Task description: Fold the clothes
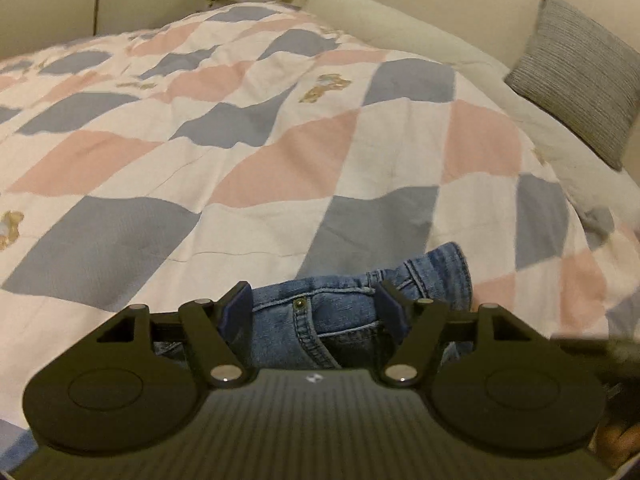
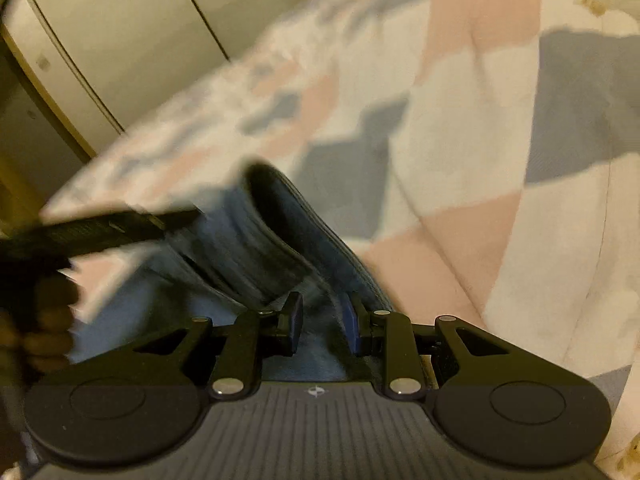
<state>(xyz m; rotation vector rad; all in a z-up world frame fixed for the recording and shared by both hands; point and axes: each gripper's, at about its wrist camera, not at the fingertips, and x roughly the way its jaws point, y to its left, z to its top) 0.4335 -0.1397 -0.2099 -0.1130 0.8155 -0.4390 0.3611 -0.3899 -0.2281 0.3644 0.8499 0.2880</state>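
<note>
Blue jeans [image 1: 340, 316], folded into a thick bundle, lie on the bed just in front of my left gripper [image 1: 314, 300]. Its jaws stand wide apart on either side of the bundle's pocket rivet, and the pads do not seem to press. In the right wrist view, which is blurred by motion, the jeans [image 2: 256, 236] curl up in rolled layers. My right gripper [image 2: 324, 316] is narrowly shut on a fold of that denim. The left gripper's body [image 2: 100, 228] and the hand that holds it [image 2: 44, 320] show at the left edge.
A quilt [image 1: 280, 140] checked in pink, blue and white covers the bed. A grey cushion [image 1: 580, 76] leans on a white padded headboard [image 1: 400, 24] at the right. Pale wardrobe doors [image 2: 120, 40] stand beyond the bed's edge.
</note>
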